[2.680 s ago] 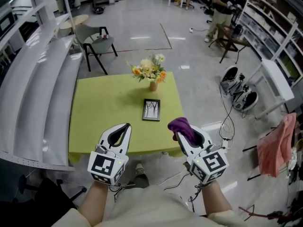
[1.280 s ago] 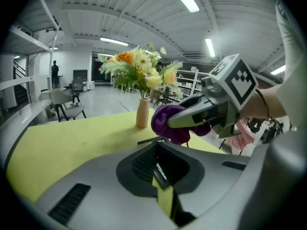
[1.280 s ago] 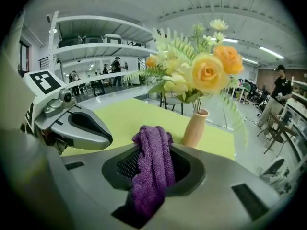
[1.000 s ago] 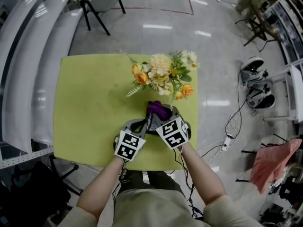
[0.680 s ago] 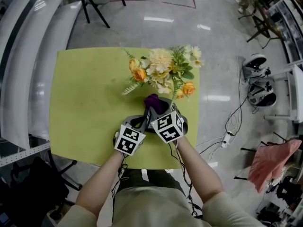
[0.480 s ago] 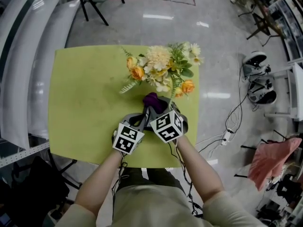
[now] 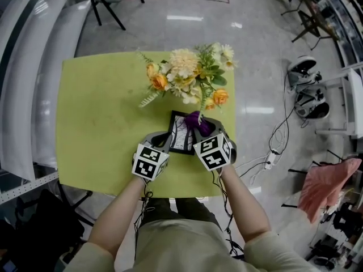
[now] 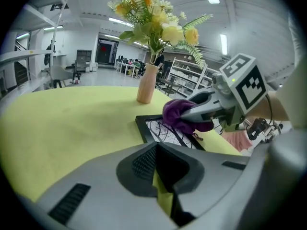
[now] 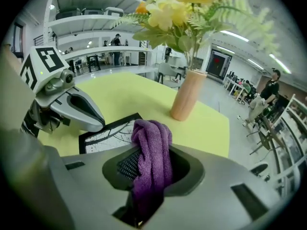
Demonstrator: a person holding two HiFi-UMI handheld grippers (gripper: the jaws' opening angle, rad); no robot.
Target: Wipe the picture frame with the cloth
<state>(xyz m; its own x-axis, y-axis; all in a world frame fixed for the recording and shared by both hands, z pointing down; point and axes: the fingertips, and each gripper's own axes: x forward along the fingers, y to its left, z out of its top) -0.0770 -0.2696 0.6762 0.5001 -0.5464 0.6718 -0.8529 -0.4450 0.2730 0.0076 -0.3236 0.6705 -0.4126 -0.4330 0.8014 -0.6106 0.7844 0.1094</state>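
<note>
Purple cloth (image 9: 152, 147) fuzzy terry (thick-piled); picture frame (image 7: 182, 134) smooth black; table cover (image 7: 96, 112) matt; floor (image 7: 187, 16) glossy.

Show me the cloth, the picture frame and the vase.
cloth (image 9: 152, 150), right gripper view, middle of the bunched fold.
picture frame (image 7: 180, 135), head view, centre of its picture.
vase (image 8: 146, 84), left gripper view, middle of its body.

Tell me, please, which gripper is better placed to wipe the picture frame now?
Right, probably. The right gripper is shut on the purple cloth, which lies over the picture frame. The left gripper is shut on nothing, beside the frame's left edge.
</note>
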